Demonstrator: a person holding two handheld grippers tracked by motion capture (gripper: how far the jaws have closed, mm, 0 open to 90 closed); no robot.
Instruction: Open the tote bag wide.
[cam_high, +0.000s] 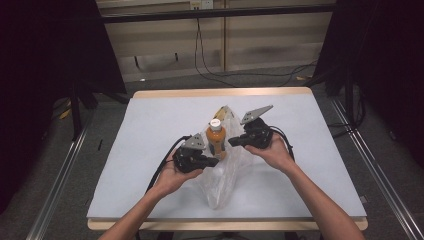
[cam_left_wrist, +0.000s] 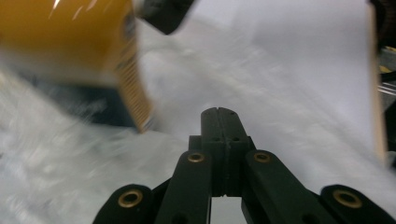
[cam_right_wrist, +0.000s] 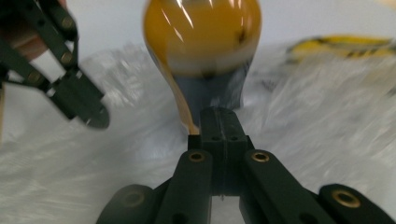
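Both claws are pressed together, holding nothing: the left gripper (cam_high: 212, 162) and right gripper (cam_high: 233, 142) are flanking the orange bottle (cam_high: 216, 140), which is standing mid-worktop on the clear plastic bag (cam_high: 223, 181), probably for bagging.

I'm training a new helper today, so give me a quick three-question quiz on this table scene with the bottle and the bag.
1. True or false: the bottle stands upright on the plastic bag.
2. Left gripper's jaws are: A wide open, B shut together, C clamped on the cap?
3. What colour is the bottle's cap?

Key: 1 true; 2 B; 3 white.
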